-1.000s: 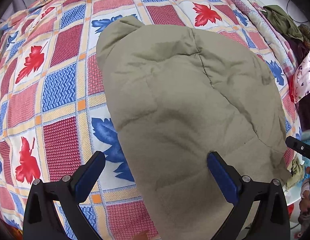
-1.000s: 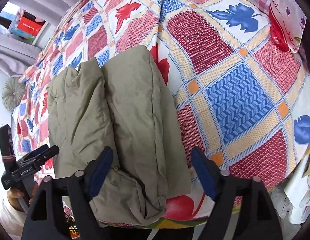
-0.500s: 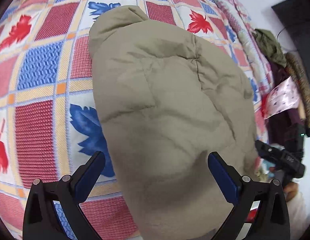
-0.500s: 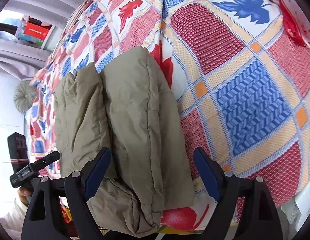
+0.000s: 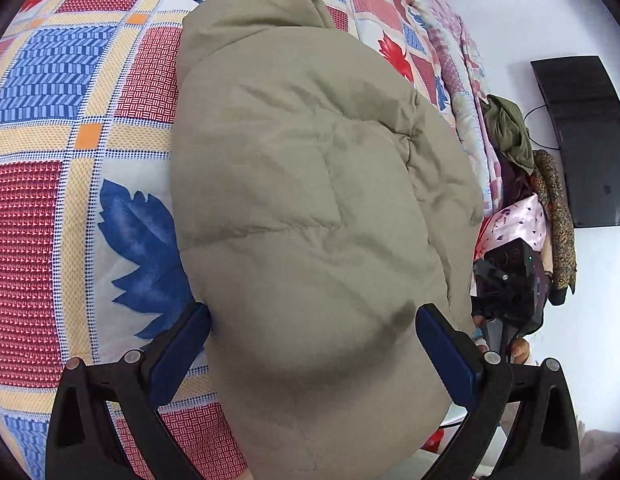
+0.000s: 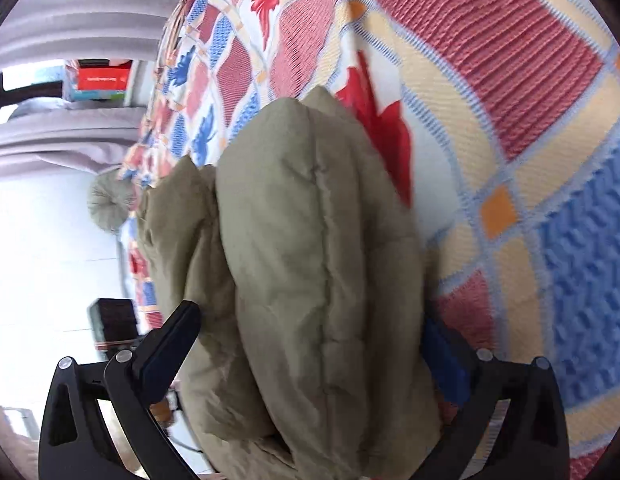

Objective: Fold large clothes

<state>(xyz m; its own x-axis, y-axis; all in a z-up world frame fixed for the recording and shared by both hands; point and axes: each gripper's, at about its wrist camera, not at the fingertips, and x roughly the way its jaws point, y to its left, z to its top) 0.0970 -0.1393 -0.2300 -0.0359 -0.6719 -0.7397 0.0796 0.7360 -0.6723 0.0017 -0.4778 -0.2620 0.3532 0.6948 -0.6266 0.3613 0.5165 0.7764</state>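
Both grippers have dropped onto the near end of the folded jacket

Left wrist view: the left gripper is spread wide and now straddles the near end of the padded khaki jacket, which lies folded on the patchwork bedspread; a second ago the bundle sat further ahead of the fingers, so the hand has come down and in, though the pads do not clearly press the fabric yet. Right wrist view: the right gripper is opening to its widest, the jacket bulging between its fingers where before only a corner lay there, and the picture is blurred with motion. Judged from this, both hands are setting up to grasp the end for the next fold
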